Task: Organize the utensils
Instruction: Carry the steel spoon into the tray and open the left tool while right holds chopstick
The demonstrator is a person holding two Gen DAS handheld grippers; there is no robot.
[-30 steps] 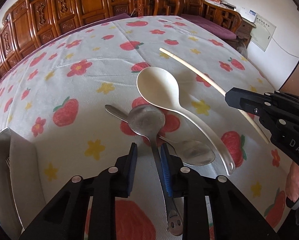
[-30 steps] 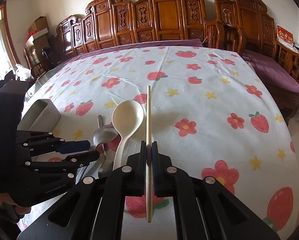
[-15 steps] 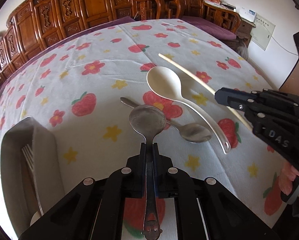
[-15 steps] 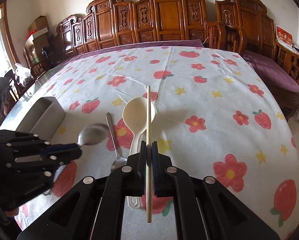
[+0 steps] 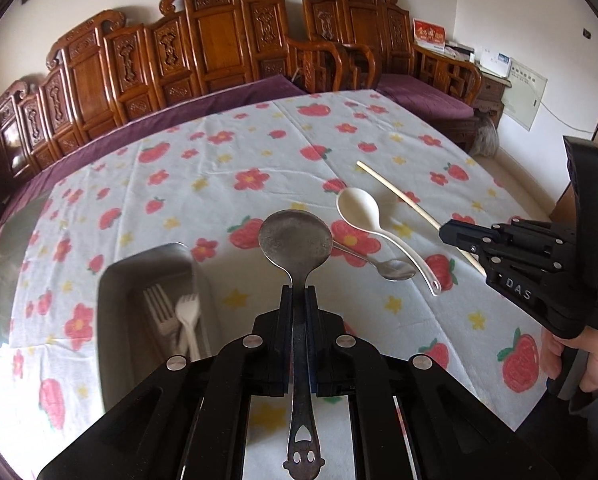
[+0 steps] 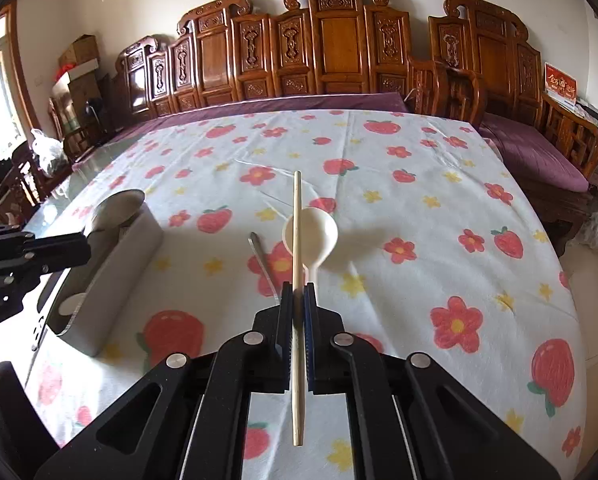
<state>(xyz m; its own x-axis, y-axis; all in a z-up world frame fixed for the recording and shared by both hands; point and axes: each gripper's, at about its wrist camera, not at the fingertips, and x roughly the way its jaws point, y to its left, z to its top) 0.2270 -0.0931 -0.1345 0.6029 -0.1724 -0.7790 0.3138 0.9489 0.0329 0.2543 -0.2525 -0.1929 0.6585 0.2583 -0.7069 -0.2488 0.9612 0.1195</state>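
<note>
My left gripper point(image 5: 298, 300) is shut on a large metal spoon point(image 5: 295, 240) and holds it in the air, just right of the grey utensil tray point(image 5: 111, 280). The tray holds a metal fork point(image 5: 157, 312) and a white plastic fork point(image 5: 188, 316). My right gripper point(image 6: 298, 300) is shut on a pale wooden chopstick point(image 6: 297, 240), held above the table. A white plastic spoon point(image 5: 363, 210) and a small metal spoon point(image 5: 395, 270) lie on the cloth between the grippers. In the right wrist view the left gripper point(image 6: 79, 242) holds the spoon point(image 6: 115, 210) over the tray point(image 6: 111, 276).
The table carries a white cloth with red flowers and strawberries point(image 6: 419, 184). Carved wooden chairs point(image 6: 339, 48) line the far side. A hand point(image 5: 579, 352) grips the right gripper's handle at the table's right edge.
My left gripper shut on the large metal spoon, lifted it off the cloth and carried it left toward the tray. My right gripper keeps its hold on the chopstick, raised slightly.
</note>
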